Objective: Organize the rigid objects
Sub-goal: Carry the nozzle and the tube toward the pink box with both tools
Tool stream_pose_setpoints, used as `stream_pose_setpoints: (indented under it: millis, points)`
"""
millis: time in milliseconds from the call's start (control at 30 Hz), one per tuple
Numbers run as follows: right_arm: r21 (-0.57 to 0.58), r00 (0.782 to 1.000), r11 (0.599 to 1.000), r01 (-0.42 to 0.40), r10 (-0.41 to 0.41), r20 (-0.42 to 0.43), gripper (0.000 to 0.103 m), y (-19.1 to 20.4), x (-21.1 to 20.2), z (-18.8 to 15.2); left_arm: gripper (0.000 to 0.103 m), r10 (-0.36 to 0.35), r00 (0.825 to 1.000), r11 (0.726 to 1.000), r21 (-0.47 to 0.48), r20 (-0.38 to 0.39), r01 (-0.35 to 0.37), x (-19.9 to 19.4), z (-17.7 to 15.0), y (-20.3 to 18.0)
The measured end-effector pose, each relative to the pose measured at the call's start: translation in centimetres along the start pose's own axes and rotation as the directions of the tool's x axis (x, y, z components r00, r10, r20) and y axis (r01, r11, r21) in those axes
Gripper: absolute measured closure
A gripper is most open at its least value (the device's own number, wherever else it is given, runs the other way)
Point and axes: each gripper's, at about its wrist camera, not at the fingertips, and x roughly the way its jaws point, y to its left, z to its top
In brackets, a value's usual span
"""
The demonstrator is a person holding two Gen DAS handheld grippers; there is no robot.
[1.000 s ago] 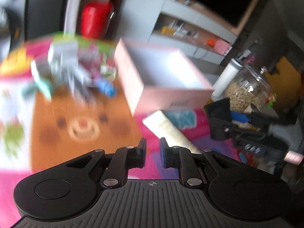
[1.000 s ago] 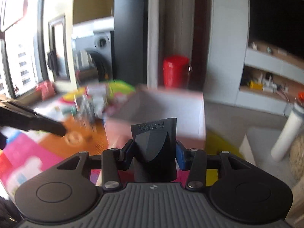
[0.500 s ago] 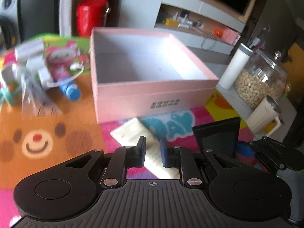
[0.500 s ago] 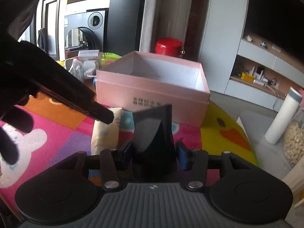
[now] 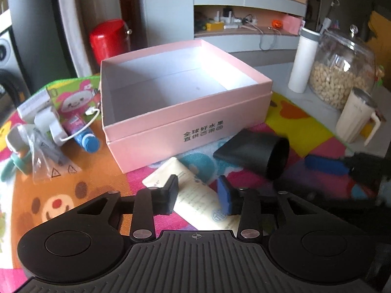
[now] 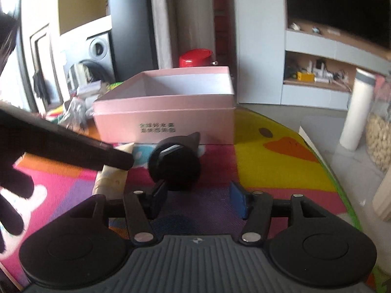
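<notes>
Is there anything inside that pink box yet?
No, the pink box stands open on the mat and only its bare white floor and walls show inside.

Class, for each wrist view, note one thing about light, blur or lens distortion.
Left wrist view: bright glare washes out the far inside corner of the pink box; shelf lines bow from the fisheye. Right wrist view: the white cylinder at the right edge smears; a backlit dark shape at left is only silhouette.

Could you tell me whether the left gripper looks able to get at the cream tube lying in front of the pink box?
Probably yes: the left gripper, jaws opening, hovers right over the cream tube, with nothing between.
</notes>
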Motion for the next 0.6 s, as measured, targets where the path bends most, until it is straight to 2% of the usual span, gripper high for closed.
stream_pose_setpoints:
  millis: [67,133,167,233,267,333,400,600]
  points:
    - [0.039,1.0,0.999,-0.002,0.002,0.006,0.045,-0.5,-0.1,0.2,0.051,0.009,1.0,1.0,0.026,-0.005,-0.009,-0.2,-0.3,0.2]
    - [0.065,1.0,0.998,-0.008,0.007,0.01,0.045,-0.9,-0.1,0.1,0.049,0.007,1.0,0.999,0.05,-0.03,-0.005,-0.3,-0.9,0.5]
    - [0.073,1.0,0.997,-0.011,0.01,0.011,0.045,-1.0,-0.1,0.0,0.049,0.001,0.999,0.998,0.062,-0.055,0.003,-0.3,-1.3,0.7]
    - [0.074,1.0,0.997,-0.011,0.01,0.013,0.044,-1.1,-0.1,-0.1,0.049,-0.02,0.999,0.997,0.068,-0.043,0.023,-1.0,-2.1,1.6]
    - [0.073,1.0,0.997,-0.011,0.01,0.014,0.044,-1.1,-0.1,-0.1,0.053,-0.024,0.999,0.998,0.063,-0.04,0.027,-1.4,-2.4,2.2]
    - [0.073,1.0,0.997,-0.012,0.011,0.015,0.043,-0.9,-0.1,0.0,0.053,-0.044,0.999,0.998,0.034,-0.032,0.045,-2.4,-3.1,3.2]
    - [0.072,1.0,0.997,-0.013,0.012,0.014,0.042,-0.9,-0.1,0.1,0.053,-0.086,0.995,0.996,0.004,-0.056,0.086,-2.5,-3.4,3.7]
    - [0.044,1.0,0.999,-0.006,0.006,-0.009,0.038,-0.3,0.0,0.4,0.049,-0.094,0.995,0.995,0.041,-0.025,0.095,-1.1,-2.5,2.1]
